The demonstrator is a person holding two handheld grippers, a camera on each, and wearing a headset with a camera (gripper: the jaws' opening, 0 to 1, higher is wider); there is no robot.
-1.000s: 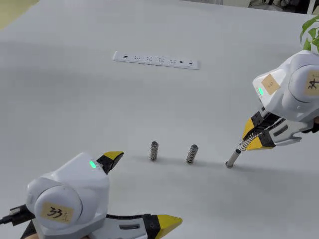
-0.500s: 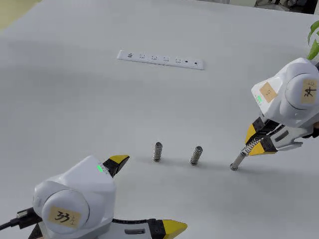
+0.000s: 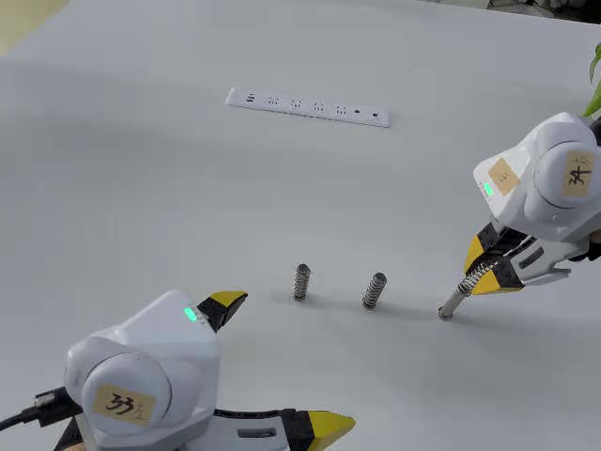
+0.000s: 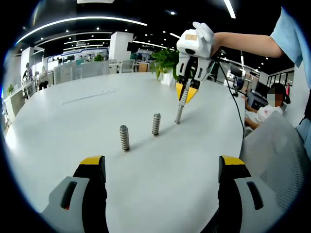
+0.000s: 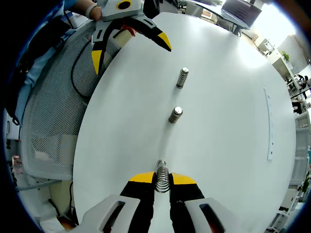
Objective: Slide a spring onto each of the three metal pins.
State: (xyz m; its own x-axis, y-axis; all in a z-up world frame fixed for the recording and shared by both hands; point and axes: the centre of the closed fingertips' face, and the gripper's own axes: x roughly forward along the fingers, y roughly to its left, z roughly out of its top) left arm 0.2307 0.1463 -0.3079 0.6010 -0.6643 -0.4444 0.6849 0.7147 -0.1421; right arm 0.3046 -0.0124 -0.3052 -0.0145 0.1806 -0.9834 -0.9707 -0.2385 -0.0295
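Two metal pins stand on the white table, each with a spring on it: one (image 3: 301, 281) on the left and one (image 3: 375, 289) in the middle; they also show in the left gripper view (image 4: 124, 138), (image 4: 156, 124). The third pin (image 3: 451, 305) leans at the right, bare along its lower part. My right gripper (image 3: 481, 273) is shut on a spring (image 3: 473, 276) whose lower end sits over this pin's top; the spring (image 5: 162, 177) and pin tip (image 5: 161, 164) line up between the jaws. My left gripper (image 3: 279, 362) hovers open near the front edge, holding nothing.
A white power strip (image 3: 307, 106) lies at the far side of the table. A green plant leaf (image 3: 595, 89) reaches in at the right edge. A mesh chair (image 4: 277, 155) stands beside the table near the person.
My right gripper has brought the spring down the leaning pin's axis, so its lower end now covers the pin's top. The left gripper stays open in place. The head camera shifted slightly.
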